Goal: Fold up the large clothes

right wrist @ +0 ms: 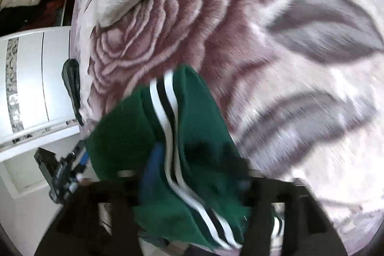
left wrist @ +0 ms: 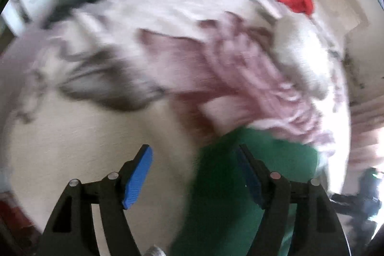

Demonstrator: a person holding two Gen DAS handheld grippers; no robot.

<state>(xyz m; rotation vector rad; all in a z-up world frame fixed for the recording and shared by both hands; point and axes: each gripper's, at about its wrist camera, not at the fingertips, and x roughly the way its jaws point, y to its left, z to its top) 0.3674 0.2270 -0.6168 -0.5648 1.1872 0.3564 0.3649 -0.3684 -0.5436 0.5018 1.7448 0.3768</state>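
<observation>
Ahead of the left gripper (left wrist: 193, 176), its blue pads (left wrist: 138, 180) stand spread with nothing between them; the green garment (left wrist: 240, 184) lies under the right pad on the floral blanket (left wrist: 168, 52), bare blanket to the left. From the right wrist, the right gripper (right wrist: 192, 181) is blurred but pinches the garment's striped fold, blanket open to the right, its edge and a white cabinet (right wrist: 36, 88) left.
</observation>
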